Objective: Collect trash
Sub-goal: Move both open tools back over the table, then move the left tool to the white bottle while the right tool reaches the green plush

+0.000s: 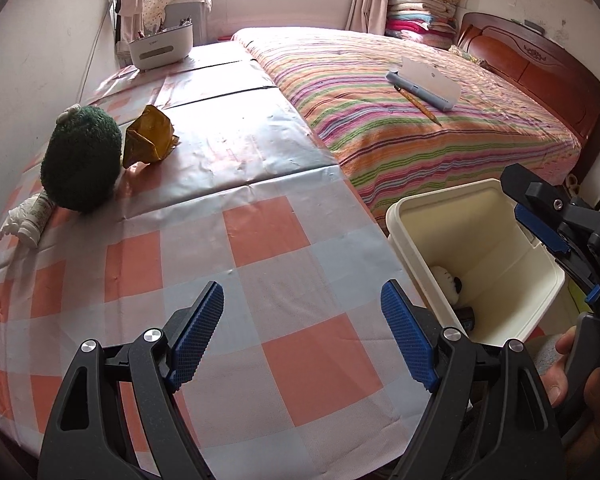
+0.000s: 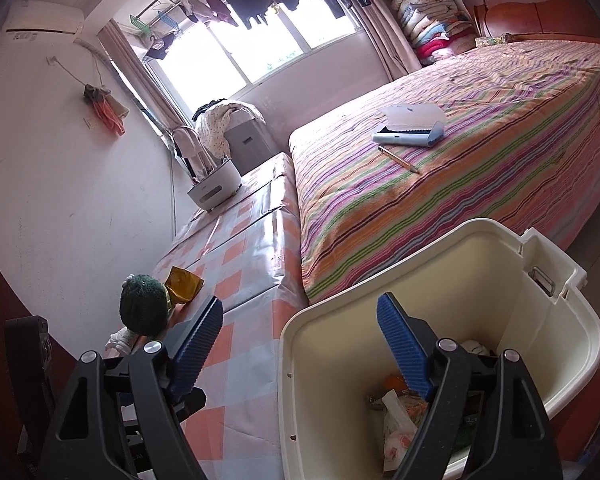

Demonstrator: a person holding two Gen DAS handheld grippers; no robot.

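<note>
A crumpled yellow-brown wrapper [image 1: 148, 138] lies on the checked tablecloth [image 1: 260, 240] at the far left, next to a dark green plush toy [image 1: 82, 158]; both also show in the right wrist view, wrapper [image 2: 184, 280] and toy [image 2: 144, 304]. A cream trash bin [image 1: 500, 216] stands beside the table, holding several bits of trash [image 2: 396, 420]. My left gripper [image 1: 302, 332] is open and empty over the tablecloth. My right gripper [image 2: 300, 344] is open and empty above the bin's rim [image 2: 340, 304]; it also shows in the left wrist view [image 1: 540, 216].
A white tube [image 1: 34, 220] lies by the plush toy. A white organiser box [image 1: 162, 46] stands at the table's far end. The striped bed [image 1: 420, 120] carries a pen [image 1: 418, 106] and a blue case [image 1: 420, 88]. A wall runs along the table's left.
</note>
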